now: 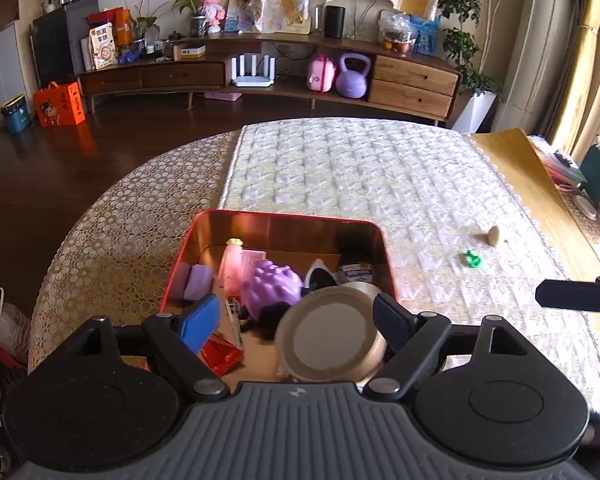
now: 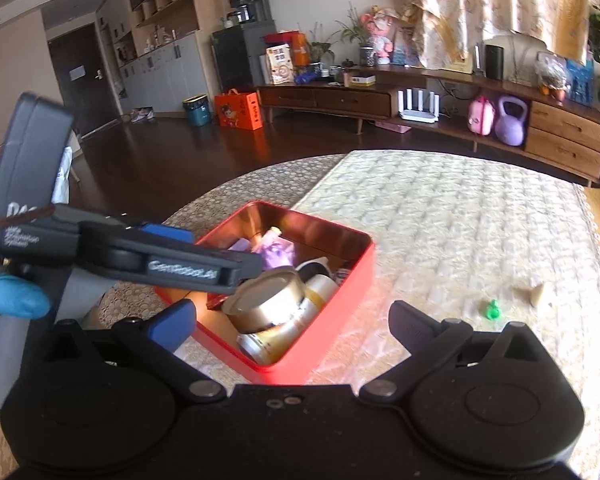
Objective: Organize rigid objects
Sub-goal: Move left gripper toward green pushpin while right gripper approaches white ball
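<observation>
The round surface (image 1: 112, 240) with its quilted cream cover fills both views, and the red tin box (image 1: 284, 220) sits toward its 7 o'clock side in the left wrist view. Inside the box lie a purple bumpy toy (image 1: 272, 286), a pink bottle (image 1: 232, 268) at 10 o'clock of that toy, two lilac blocks (image 1: 196, 282) at its 9 o'clock, and a gold can (image 2: 288, 328) on its side. The left hand-held gripper (image 1: 296, 320) hangs over the box at its 6 o'clock edge, jaws spread; a round gold tin (image 1: 328, 340) sits between them, though contact cannot be told. The right hand-held gripper (image 2: 292, 320) is released and empty. On the cover, a cream piece (image 1: 494, 236) and a small green toy (image 1: 471, 259) lie at the box's 3 o'clock, well apart from it.
</observation>
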`<move>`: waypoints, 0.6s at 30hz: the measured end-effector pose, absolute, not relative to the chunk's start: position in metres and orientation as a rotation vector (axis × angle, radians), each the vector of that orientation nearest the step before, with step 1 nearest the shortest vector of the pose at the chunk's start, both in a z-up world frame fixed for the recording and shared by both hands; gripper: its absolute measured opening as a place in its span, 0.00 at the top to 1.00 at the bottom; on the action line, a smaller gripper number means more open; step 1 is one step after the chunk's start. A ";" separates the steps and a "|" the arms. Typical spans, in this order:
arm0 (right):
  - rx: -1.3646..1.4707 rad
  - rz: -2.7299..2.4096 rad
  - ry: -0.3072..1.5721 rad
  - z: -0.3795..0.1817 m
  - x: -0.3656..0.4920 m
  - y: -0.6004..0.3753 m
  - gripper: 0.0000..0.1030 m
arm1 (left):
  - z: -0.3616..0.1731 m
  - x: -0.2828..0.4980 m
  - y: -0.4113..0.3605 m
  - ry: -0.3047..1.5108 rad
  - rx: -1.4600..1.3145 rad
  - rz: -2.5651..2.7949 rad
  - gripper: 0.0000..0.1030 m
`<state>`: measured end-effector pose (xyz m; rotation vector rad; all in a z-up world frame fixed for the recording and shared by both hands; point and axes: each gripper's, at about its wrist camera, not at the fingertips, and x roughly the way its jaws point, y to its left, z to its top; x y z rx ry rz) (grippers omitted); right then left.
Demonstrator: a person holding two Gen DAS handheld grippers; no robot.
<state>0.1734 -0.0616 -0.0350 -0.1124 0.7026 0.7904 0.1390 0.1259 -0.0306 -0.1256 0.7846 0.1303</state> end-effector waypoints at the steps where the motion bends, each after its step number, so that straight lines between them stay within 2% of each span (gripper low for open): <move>1: -0.111 0.784 0.698 -0.035 0.173 -0.065 0.00 | -0.029 0.138 0.123 0.783 -0.127 0.128 0.19; 6: -0.113 0.750 0.681 -0.036 0.175 -0.084 0.00 | -0.023 0.132 0.109 0.767 -0.142 0.111 0.18; 9: -0.110 0.730 0.669 -0.035 0.178 -0.097 0.00 | -0.021 0.130 0.098 0.757 -0.134 0.101 0.09; 18: -0.093 0.641 0.652 -0.032 0.197 -0.143 0.00 | -0.022 0.139 0.063 0.769 -0.130 0.017 0.03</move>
